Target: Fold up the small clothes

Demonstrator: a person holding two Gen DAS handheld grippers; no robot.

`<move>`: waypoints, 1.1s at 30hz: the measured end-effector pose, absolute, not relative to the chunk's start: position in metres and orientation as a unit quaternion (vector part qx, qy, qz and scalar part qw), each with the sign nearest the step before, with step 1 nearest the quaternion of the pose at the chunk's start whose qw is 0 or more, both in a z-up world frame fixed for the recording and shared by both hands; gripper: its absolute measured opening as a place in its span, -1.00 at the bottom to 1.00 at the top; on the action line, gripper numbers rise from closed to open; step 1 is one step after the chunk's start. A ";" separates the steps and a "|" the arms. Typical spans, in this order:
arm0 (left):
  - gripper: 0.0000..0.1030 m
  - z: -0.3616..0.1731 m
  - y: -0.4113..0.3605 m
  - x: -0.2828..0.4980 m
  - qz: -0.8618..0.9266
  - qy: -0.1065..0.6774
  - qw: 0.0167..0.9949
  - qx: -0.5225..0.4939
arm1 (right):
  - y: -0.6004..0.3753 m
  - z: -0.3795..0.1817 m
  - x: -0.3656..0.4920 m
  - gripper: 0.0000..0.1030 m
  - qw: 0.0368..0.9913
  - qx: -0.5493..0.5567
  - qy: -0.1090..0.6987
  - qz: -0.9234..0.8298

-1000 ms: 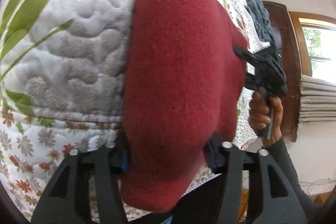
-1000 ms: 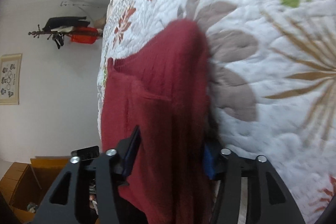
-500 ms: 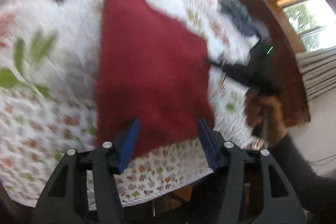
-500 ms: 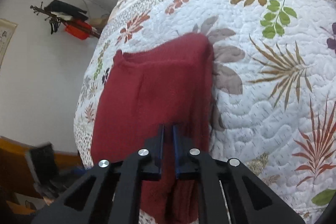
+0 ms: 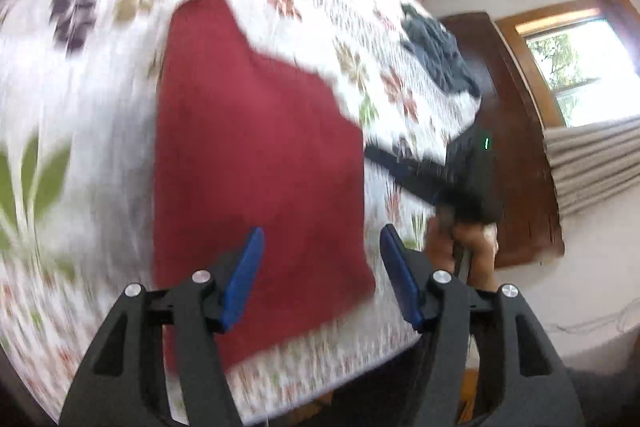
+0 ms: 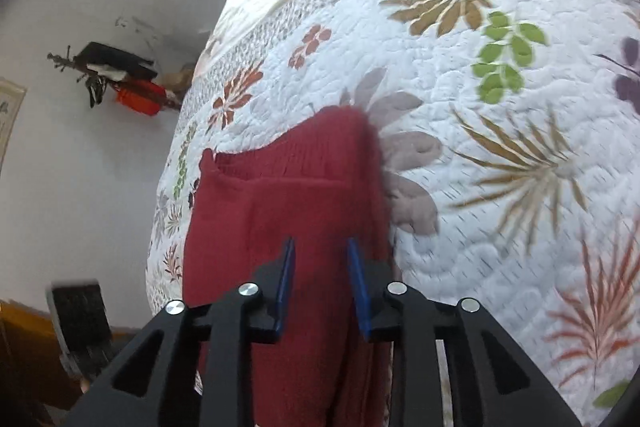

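A dark red knitted garment [image 5: 256, 155] lies folded flat on the floral quilt [image 5: 80, 99], close to the bed's near edge. My left gripper [image 5: 322, 269] hovers open above the garment's near right corner, its blue pads [image 5: 246, 275] wide apart and empty. The left wrist view is blurred. In the right wrist view the same red garment [image 6: 288, 207] shows a folded layer with a straight edge across it. My right gripper [image 6: 320, 281] is open part way just above the garment, with nothing between its fingers. The right gripper [image 5: 404, 169] also appears in the left wrist view, held by a hand [image 5: 468, 247].
A dark blue-grey garment [image 5: 436, 55] lies in a heap farther along the quilt. Beyond it stand dark wooden furniture [image 5: 516, 147] and a window [image 5: 576, 63]. A wall rack with dark and orange things [image 6: 120, 79] hangs past the bed. The quilt [image 6: 500, 147] to the right is bare.
Both grippers have let go of the red garment and pulled back from it. The garment now lies flat on the quilt. The right gripper went shut and has opened part way again.
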State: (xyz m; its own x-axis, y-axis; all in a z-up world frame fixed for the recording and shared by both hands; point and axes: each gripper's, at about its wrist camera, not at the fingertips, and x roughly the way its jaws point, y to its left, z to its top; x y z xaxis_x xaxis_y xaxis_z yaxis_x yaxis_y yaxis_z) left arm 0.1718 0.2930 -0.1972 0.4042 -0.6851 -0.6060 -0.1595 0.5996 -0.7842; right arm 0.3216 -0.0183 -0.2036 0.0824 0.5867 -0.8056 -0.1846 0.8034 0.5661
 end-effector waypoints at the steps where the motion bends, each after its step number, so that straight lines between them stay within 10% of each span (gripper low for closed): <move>1: 0.17 -0.203 0.296 0.182 -0.169 0.525 0.731 -0.402 | -0.014 -0.207 0.324 -0.79 0.716 0.148 0.627 0.268; 20: 0.22 -0.222 0.278 0.159 -0.154 0.567 0.720 -0.370 | 0.014 -0.206 0.209 -0.48 0.698 -0.087 0.657 0.271; 26: 0.44 -0.177 0.287 0.112 -0.174 0.518 0.745 -0.384 | 0.005 -0.159 0.189 -0.57 0.730 -0.077 0.623 0.269; 33: 0.43 -0.241 0.265 0.084 -0.135 0.587 0.707 -0.369 | -0.001 -0.198 0.162 -0.66 0.717 -0.107 0.648 0.234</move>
State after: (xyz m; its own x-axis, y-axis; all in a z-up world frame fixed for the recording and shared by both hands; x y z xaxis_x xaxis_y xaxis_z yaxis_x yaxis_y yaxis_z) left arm 0.0840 0.2651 -0.2410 0.2736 -0.6249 -0.7312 -0.2428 0.6907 -0.6812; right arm 0.1617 -0.0014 -0.1982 0.0500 0.1965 -0.9792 -0.4737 0.8678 0.1499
